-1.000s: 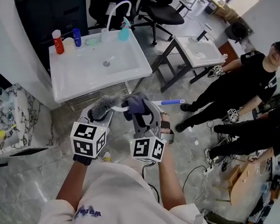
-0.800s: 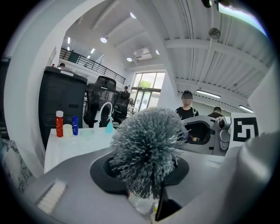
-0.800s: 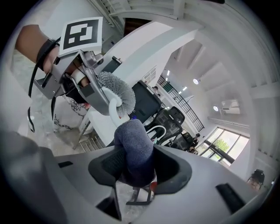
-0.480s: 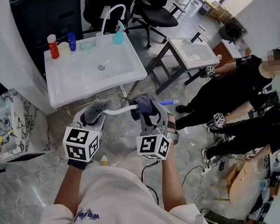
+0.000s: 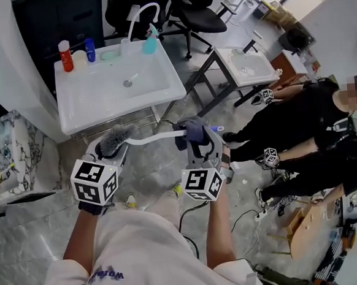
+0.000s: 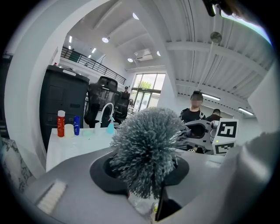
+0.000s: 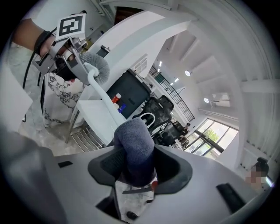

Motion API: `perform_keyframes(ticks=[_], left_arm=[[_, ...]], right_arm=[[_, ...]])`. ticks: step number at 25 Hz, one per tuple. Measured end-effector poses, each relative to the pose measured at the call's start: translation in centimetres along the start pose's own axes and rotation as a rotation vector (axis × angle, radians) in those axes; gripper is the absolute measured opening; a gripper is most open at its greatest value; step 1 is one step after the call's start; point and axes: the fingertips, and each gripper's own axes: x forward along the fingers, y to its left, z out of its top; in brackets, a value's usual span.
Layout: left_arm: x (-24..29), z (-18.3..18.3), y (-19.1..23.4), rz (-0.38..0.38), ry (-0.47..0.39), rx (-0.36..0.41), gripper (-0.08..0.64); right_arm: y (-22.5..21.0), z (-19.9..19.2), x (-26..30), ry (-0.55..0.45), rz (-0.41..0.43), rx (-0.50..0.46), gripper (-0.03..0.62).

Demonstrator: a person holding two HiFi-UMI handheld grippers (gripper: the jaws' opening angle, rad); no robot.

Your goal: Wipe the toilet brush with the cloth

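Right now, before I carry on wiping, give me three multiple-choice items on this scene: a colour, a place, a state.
1. What colour are the toilet brush's bristles? A) grey B) pink C) yellow
2. Where on the toilet brush is the cloth? A) over the bristles B) round the handle C) off it entirely
3. How is the left gripper? A) open, empty B) shut on the toilet brush C) shut on the cloth
1 A: grey tufts fill the left gripper view. 2 B: the right gripper clamps it round the white handle. 3 B: its jaws pinch the brush by the bristle head.
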Motion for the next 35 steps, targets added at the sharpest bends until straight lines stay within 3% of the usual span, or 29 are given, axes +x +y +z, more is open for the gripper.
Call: perform_keyframes(ticks=[15,28,35], left_arm=[[0.4,0.0,-0.6,0.028,-0.006,0.017,0.147],[-0.6,-0.2,0.4,0.020,-0.009,0.010,0.147],[0.2,0.4,-2.1,-0.032,-0.013,0.049,0.152]], right_arm=[[3.8,5.3,-0.6,-0.119,0.080,-0.054,0.187],[1.3,1.3,0.4,-0.023,0.020,0.001,0.188],[-1.4,-1.8,-0.4,0.049,-0.034,0.014,0.196]])
